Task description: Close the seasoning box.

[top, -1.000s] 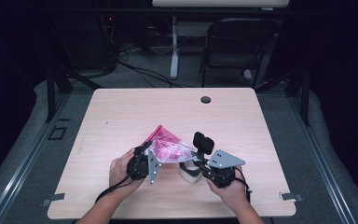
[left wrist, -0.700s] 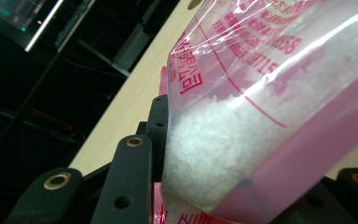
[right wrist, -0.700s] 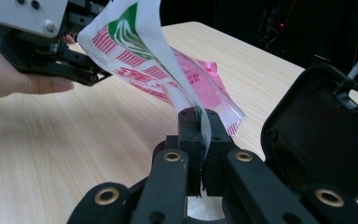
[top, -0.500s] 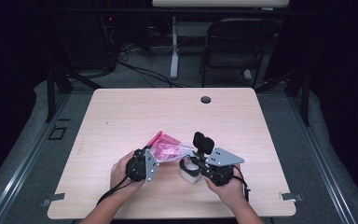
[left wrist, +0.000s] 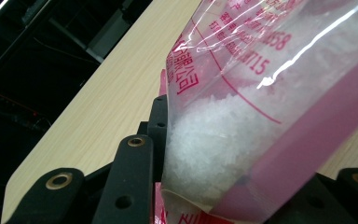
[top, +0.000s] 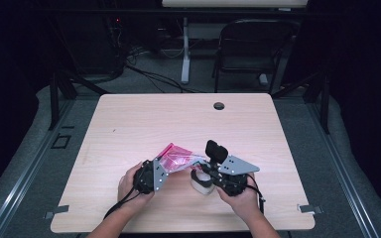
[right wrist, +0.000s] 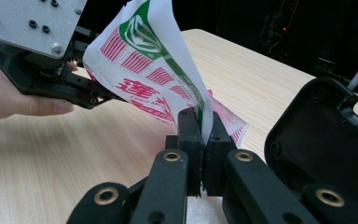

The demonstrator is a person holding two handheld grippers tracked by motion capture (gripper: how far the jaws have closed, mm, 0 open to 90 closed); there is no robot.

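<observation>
Bag [left wrist: 242,116] top beyond frame edge

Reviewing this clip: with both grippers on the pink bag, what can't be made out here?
- High view: the bag is small and half covered by the left gripper and right gripper; its print is unreadable.
- Left gripper view: the bag's white granules block the jaw tips; the print is cut off by the top edge.
- Right gripper view: the white container sits below the frame; its contents are hidden.

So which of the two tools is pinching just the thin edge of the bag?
The right tool: it is shut on the flat edge of the bag. The left tool grips the bulging end filled with white crystals.
</observation>
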